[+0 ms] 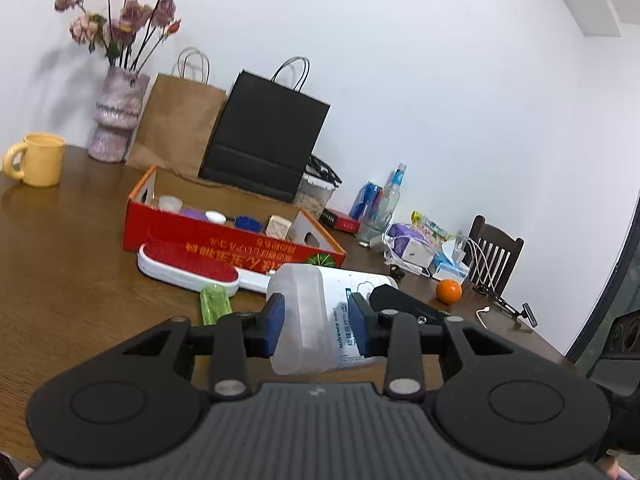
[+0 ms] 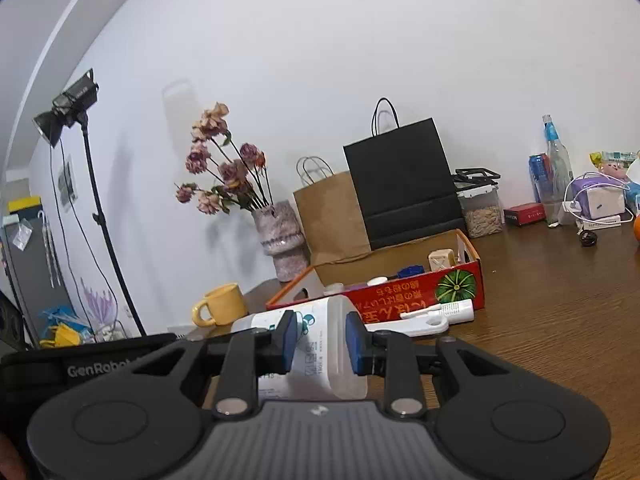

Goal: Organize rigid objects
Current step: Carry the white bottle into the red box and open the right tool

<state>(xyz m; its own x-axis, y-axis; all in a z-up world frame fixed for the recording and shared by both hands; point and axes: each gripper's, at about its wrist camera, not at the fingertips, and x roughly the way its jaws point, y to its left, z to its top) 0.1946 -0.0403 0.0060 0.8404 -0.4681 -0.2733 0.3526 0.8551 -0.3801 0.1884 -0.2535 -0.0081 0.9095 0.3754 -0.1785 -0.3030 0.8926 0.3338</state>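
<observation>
White bottle [image 1: 320,312] clamped between both grippers' jaws, off the table.

The near end of a translucent white bottle [image 1: 316,320] disappears behind the left gripper's [image 1: 316,326] body, its small label print unreadable. A green tube [image 1: 215,303] is half hidden by that gripper's linkage. In the right wrist view, an orange [image 2: 636,227] is cut off by the frame's edge, and a lint brush [image 2: 416,322] lies partly hidden behind the bottle.
</observation>
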